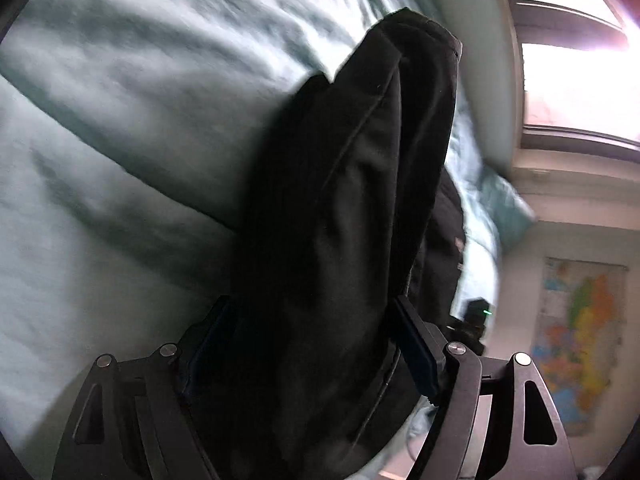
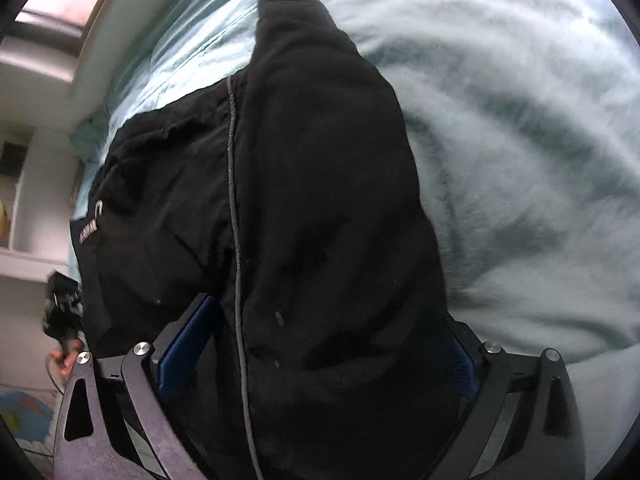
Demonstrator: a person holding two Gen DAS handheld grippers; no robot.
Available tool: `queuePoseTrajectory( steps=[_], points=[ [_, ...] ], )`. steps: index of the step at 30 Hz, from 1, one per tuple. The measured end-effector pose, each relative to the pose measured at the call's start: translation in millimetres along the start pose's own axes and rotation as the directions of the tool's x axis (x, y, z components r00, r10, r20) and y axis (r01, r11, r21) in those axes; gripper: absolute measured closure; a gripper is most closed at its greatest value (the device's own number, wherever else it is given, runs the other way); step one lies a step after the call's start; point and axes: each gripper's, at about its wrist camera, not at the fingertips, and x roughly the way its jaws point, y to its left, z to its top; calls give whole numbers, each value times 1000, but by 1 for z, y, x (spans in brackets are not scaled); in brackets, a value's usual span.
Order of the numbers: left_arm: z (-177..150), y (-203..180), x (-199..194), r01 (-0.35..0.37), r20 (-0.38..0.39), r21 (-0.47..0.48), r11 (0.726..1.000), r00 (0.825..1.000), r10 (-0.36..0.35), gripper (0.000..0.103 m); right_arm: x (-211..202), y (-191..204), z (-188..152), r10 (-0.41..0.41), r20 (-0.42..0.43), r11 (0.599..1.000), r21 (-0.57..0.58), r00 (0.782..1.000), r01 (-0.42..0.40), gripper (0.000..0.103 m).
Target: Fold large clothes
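A black garment with a grey zipper line and a small white logo lies bunched on a pale teal bed cover. In the left wrist view my left gripper has a thick fold of it between its fingers; the blue face of the right pad shows bare beside the cloth. My right gripper stands wide with the garment filling the gap, and the blue face of its left pad is uncovered. Neither pair of pads clamps the cloth.
The rumpled bed cover spreads around the garment. A bright window and a colourful wall map lie beyond the bed's edge. A person's hand holds the other gripper at the left, near white shelves.
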Motion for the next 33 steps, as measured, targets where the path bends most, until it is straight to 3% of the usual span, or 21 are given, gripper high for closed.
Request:
queuePoseTrajectory(
  steps=[5,8,11,12,14,15,18,21,27,33],
  points=[
    [4,-1,16,-16,-23,12,1000,1000,16,23,10,13,-5,23,-38,996,-80,999,-25,5],
    [11,-3,33,-18,-46,18,1000,999,19,21,17,7,1,50,-44,998,-35,998,-51,0],
    [13,-12,40,-40,-21,28,999,999,41,22,24,1,4,73,-31,997,-4,997,-74,0],
    [10,-19,38,-67,0,55,996,998,67,27,23,2,2,71,-23,997,-12,997,-71,9],
    [0,-36,31,-109,47,121,987,993,104,50,15,9,-4,80,-1,996,-26,997,-80,24],
    [-7,-46,26,-122,69,147,981,991,113,54,10,14,-7,65,17,997,-41,998,-65,37],
    [-26,-80,7,-99,123,207,973,990,75,61,-14,27,-18,21,88,998,-66,996,-15,63],
    [-51,-123,-11,-61,154,278,959,988,18,62,-43,44,-35,24,165,996,-90,986,-9,72],
    [-113,-210,-43,-53,184,427,903,982,-29,62,-105,113,-90,19,241,974,-222,970,36,75],
    [-193,-227,-111,16,220,479,878,966,-138,62,-182,160,-163,-4,321,956,-278,947,98,76]
  ],
)
